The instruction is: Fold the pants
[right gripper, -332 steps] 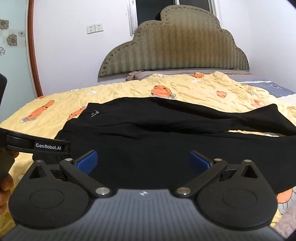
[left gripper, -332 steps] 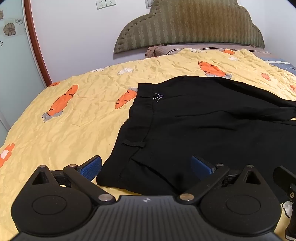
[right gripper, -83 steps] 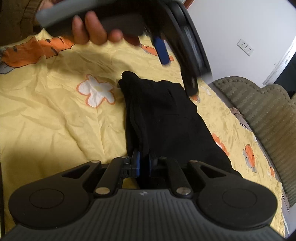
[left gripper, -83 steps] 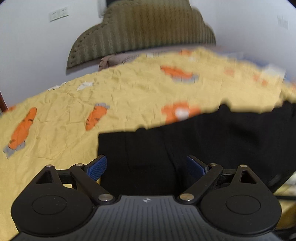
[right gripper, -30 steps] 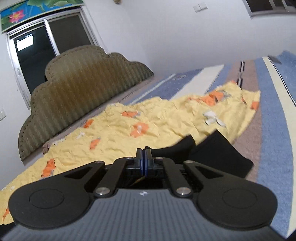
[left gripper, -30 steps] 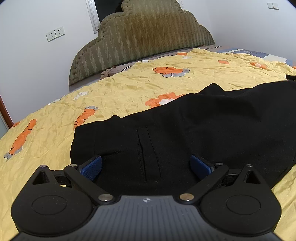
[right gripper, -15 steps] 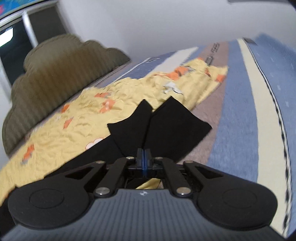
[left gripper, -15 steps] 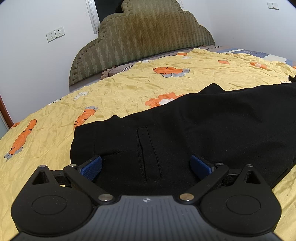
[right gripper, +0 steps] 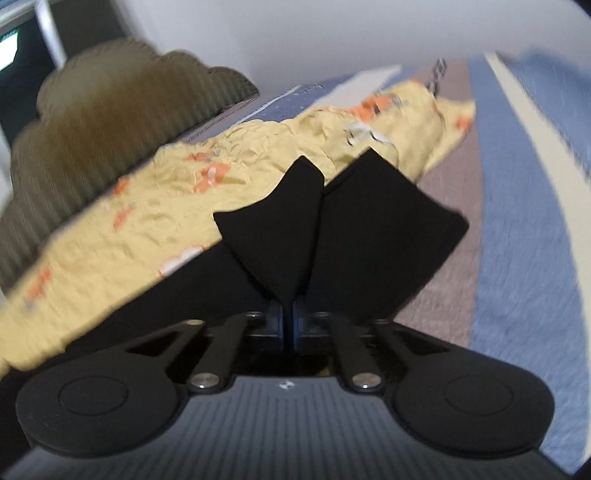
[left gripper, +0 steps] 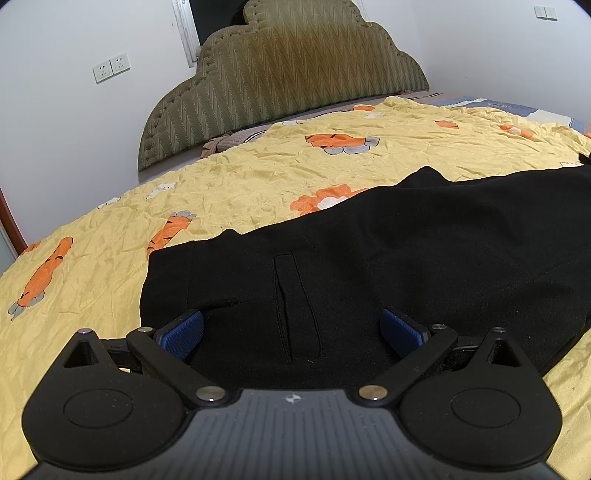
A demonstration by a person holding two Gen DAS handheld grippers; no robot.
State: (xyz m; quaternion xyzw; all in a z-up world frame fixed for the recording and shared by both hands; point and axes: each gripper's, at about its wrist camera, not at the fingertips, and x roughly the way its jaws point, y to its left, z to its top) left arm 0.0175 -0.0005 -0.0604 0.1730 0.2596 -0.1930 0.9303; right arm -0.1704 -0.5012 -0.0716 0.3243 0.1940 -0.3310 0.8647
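Black pants (left gripper: pixel 406 258) spread across the yellow carrot-print sheet (left gripper: pixel 110 266), headboard (left gripper: pixel 288 70) behind. Left gripper (left gripper: pixel 291 328) gaping wide over the waist; right gripper (right gripper: pixel 288 317) clamped on the hems near the striped blanket (right gripper: pixel 498 221).

A bedroom in a home, seen from low over a made bed.

A wide bed (left gripper: pixel 110 280) fills both views, covered by a crinkled yellow bedspread (left gripper: pixel 258 177) printed with orange carrots and white flowers. Beyond it, in the right wrist view, lies a blanket (right gripper: pixel 491 236) striped in blue, cream and brown. At the head stands a padded olive-green headboard (left gripper: pixel 288 70) with a scalloped, cloud-like top edge and a zigzag weave. Plain white walls (left gripper: pixel 74 147) surround it, with a pair of white wall sockets (left gripper: pixel 111 68) to the left of the headboard and a light switch (left gripper: pixel 545 12) high on the right. A dark window (right gripper: pixel 22 74) shows behind the headboard.
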